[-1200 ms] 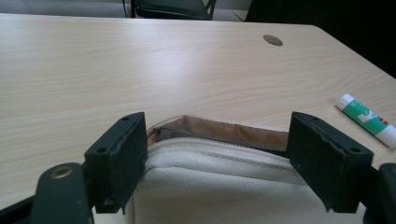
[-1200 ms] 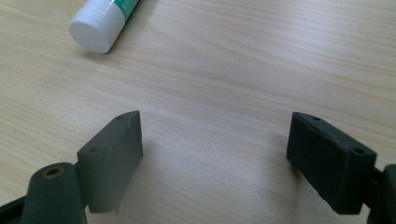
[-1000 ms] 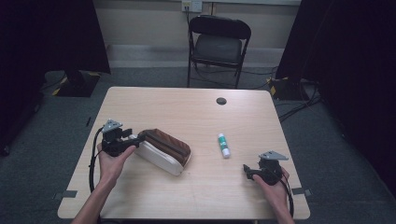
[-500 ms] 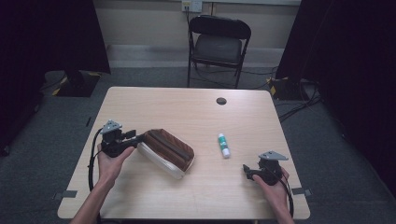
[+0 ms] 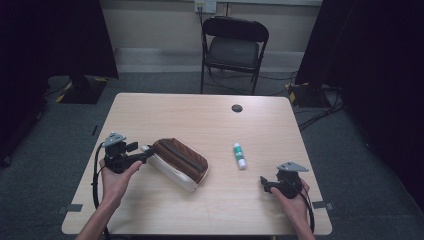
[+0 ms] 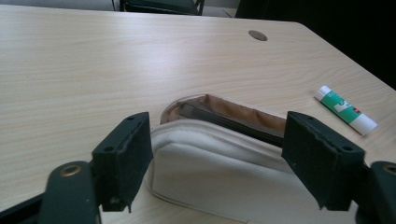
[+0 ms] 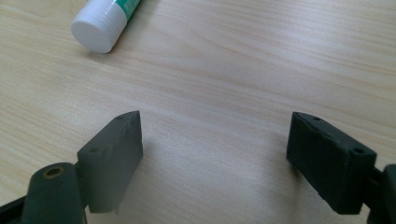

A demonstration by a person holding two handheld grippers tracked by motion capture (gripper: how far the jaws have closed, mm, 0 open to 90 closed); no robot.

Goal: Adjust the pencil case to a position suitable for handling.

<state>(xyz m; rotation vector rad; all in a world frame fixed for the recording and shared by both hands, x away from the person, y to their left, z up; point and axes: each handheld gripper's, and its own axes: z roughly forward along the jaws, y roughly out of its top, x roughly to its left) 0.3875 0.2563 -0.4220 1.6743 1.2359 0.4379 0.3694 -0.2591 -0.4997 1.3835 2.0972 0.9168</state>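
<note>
The pouch is cream fabric with a brown zippered top. It lies left of centre on the worktop, long axis diagonal. The left gripper fingers, just opened, straddle its near-left end. The right gripper fingers are spread.

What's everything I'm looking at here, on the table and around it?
pouch: one, brown top with cream sides, left of the table's middle
glue stick: one, white with green label, right of the pouch, lying flat
round hole cover: one, dark, far side of the table
table: one, light wood
folding chair: one, black, beyond the table
left tool: one, black, jaws apart at the pouch's end, having just opened
right tool: one, black, open over bare wood
hands: two, near edge
</note>
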